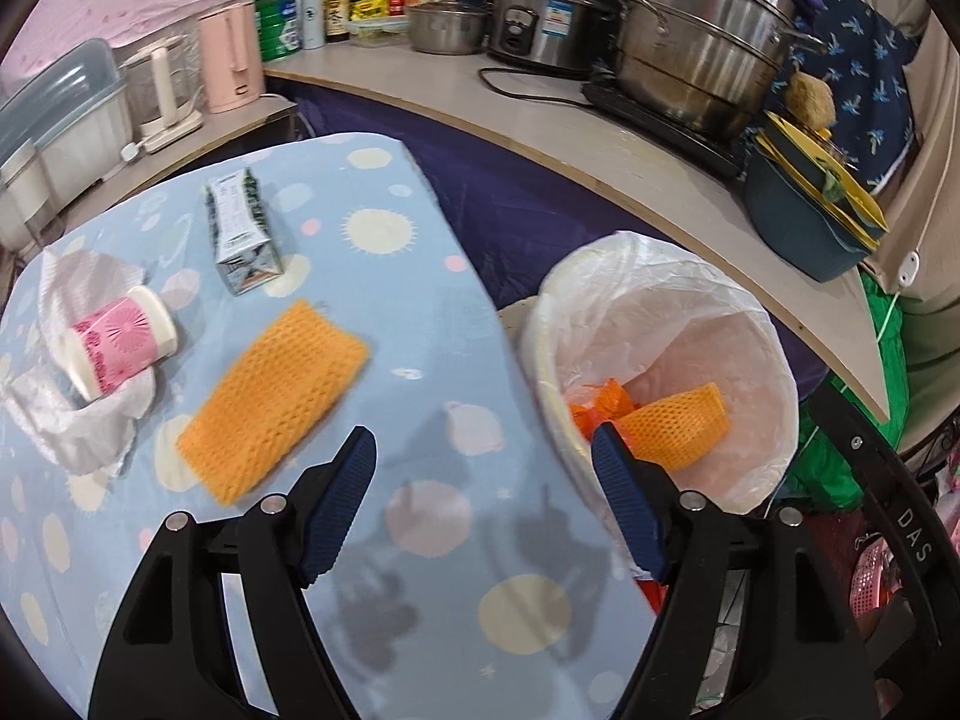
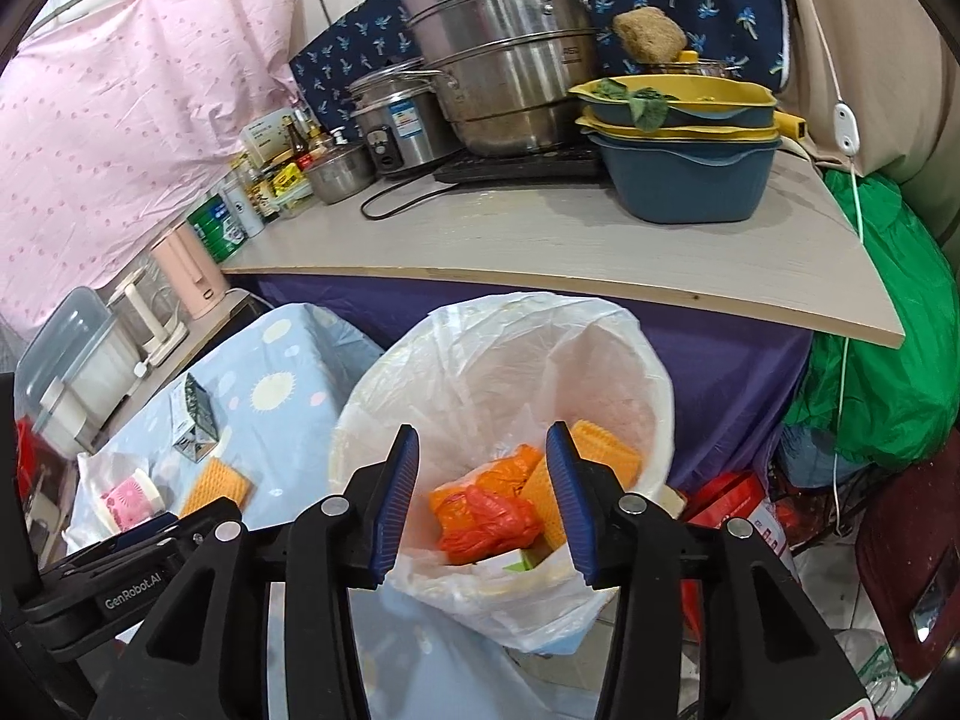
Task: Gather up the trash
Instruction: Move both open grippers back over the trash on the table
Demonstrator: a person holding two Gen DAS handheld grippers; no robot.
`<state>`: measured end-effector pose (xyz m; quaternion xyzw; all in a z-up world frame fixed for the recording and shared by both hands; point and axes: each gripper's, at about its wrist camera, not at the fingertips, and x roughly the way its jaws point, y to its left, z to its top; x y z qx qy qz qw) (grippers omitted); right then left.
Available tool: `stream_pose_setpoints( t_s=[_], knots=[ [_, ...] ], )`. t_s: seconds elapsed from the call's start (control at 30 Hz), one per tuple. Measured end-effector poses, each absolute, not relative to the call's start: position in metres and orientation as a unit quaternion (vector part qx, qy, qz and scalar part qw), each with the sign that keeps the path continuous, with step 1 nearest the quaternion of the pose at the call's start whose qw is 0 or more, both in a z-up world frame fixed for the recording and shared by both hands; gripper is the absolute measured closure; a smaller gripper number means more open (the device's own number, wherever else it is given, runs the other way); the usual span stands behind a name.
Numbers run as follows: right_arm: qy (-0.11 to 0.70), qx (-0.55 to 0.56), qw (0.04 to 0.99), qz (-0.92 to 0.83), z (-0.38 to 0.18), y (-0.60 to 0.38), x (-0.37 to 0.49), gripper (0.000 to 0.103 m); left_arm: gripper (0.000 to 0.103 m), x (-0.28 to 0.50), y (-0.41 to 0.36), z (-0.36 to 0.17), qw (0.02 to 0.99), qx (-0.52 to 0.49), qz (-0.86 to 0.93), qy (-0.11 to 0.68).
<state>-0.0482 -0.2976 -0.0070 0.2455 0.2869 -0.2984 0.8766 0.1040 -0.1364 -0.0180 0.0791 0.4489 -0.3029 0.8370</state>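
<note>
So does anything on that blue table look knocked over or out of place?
Yes. The pink cup lies on its side on a crumpled white plastic bag, the small carton also lies flat, and an orange foam net remains there, not in the bin.

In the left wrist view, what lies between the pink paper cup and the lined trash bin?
An orange foam net sleeve lies flat on the blue tablecloth, between the cup and the bin.

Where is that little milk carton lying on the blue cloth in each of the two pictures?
Left wrist view: the milk carton lies upper left, beyond the orange foam net.
Right wrist view: the carton sits small at left of centre, left of the bin.
Shared landmark: the white-lined trash bin.
</note>
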Motion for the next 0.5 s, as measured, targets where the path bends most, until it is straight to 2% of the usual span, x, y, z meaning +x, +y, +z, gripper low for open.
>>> stream_pose_setpoints(
  t_s=[0.5],
  knots=[
    [0.321, 0.202, 0.899, -0.219, -0.009, -0.213, 0.018, 0.052, 0.032, 0.143, -0.030, -0.021, 0.861, 0.045, -0.218, 0.458]
  ],
)
